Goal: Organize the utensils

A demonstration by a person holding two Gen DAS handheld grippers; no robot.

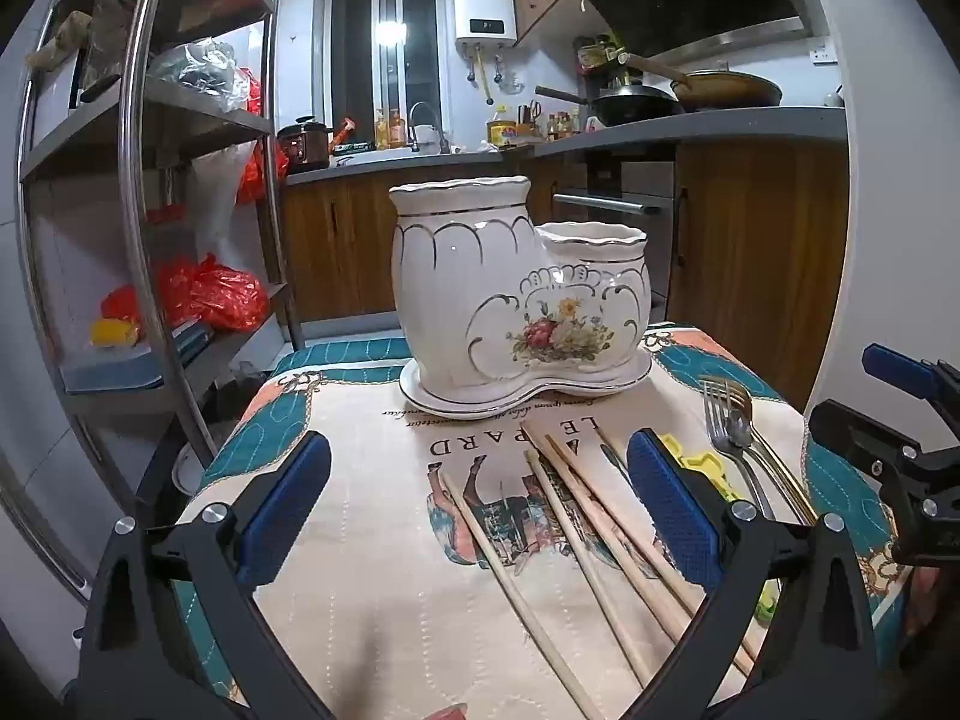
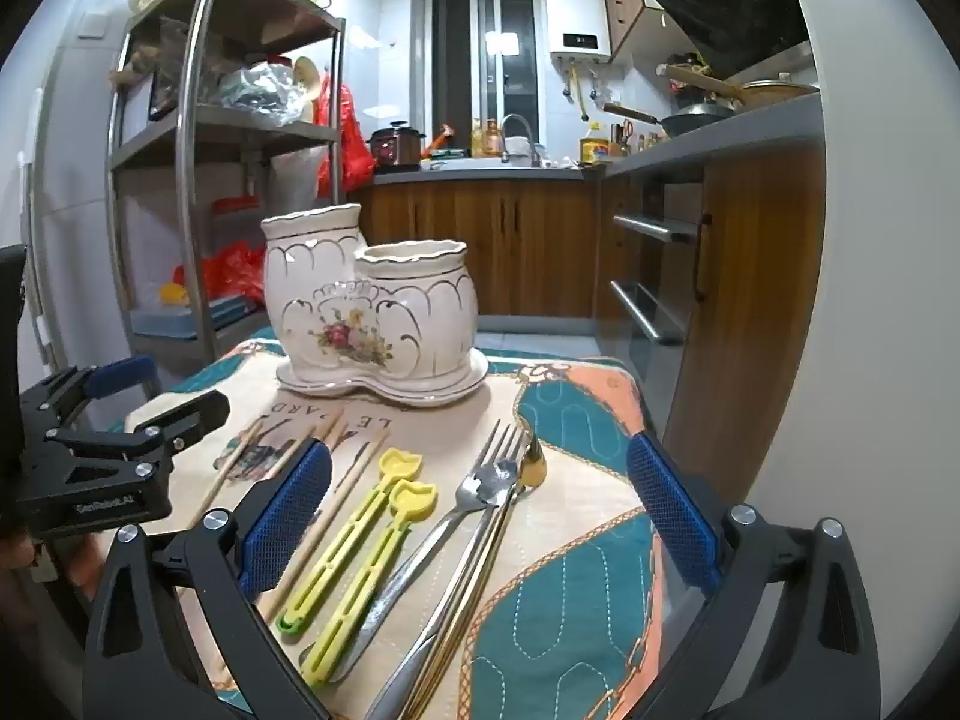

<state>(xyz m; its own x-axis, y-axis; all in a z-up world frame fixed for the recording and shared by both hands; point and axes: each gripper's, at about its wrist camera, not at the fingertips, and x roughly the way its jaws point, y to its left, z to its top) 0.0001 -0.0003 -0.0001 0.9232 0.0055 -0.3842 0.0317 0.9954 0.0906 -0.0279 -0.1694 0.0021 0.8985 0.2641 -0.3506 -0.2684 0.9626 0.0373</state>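
Now, left gripper (image 1: 480,516): wide open, empty, chopsticks (image 1: 576,534) just beneath, running near-to-far.
Right gripper (image 2: 480,516): wide open, empty, over forks (image 2: 480,498).
Holder (image 1: 516,294): far, centre.
Nearer chopsticks: left.

The chopsticks (image 1: 576,546) run under the right finger (image 1: 672,516) of the left gripper in the left wrist view, and their near ends are cut off by the bottom edge. The fork (image 1: 729,426) handle passes behind that same finger. Of the yellow sticks (image 1: 699,459) only a sliver shows there. In the right wrist view the fork (image 2: 480,480) and spoon (image 2: 531,465) handles leave the picture at the bottom. The holder (image 2: 372,306) hides its own insides in both views. Labels on the far bottles (image 2: 594,150) are too small to read.
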